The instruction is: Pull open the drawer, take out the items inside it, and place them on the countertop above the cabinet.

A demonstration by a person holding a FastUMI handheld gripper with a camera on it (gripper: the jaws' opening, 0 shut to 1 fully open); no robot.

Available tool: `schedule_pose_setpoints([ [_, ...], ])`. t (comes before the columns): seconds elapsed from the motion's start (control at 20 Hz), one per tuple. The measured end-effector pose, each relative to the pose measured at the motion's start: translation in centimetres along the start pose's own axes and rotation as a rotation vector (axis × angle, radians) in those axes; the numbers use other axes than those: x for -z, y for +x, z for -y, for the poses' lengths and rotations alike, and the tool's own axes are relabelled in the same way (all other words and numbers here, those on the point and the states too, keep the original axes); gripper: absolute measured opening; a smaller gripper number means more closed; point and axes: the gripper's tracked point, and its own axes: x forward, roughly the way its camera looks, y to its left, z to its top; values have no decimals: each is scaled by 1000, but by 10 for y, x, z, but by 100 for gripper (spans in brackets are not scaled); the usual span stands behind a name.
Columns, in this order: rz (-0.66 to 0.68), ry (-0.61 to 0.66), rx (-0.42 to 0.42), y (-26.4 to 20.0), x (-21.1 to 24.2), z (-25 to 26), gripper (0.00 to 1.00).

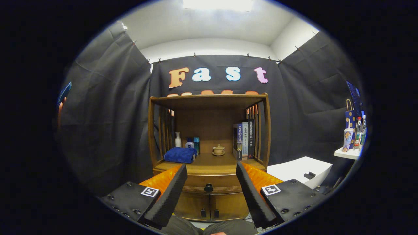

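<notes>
Right now the claw (209,192) hangs level in front of the wooden cabinet (209,153), its two fingers spread wide and pinching nothing. The drawer (209,182) sits shut just under the worktop (212,162), and its dark round knob (208,187) shows squarely in the gap between the fingers, a little beyond their tips. So this looks like the very first step: the approach to the pull. The next move, by that reading, calls for a straight advance until the knob lies between the fingers, a firm close on it, then a level draw back. The items inside are hidden behind the drawer front. Up on the worktop, a folded blue towel (180,154) lies at the left edge with bottles (186,141) behind it, a small teacup on its saucer (218,150) stands mid-back, and books (244,141) stand at the right edge, leaving the front middle bare for placing. The claw points straight ahead, untilted, fingers even.
</notes>
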Motion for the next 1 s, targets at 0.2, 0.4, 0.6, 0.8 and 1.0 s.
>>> schedule_pose_setpoints([
  [0.2, -9, 2, -5, -12, 6, 3, 98],
  [0.4, -8, 8, 10, -15, 4, 7, 98],
  [0.6, 10, 14, 22, -14, 1, 13, 98],
  [0.8, 35, 4, 25, 2, -7, 14, 98],
  [1.0, 52, -7, 17, 44, -15, 12, 98],
])
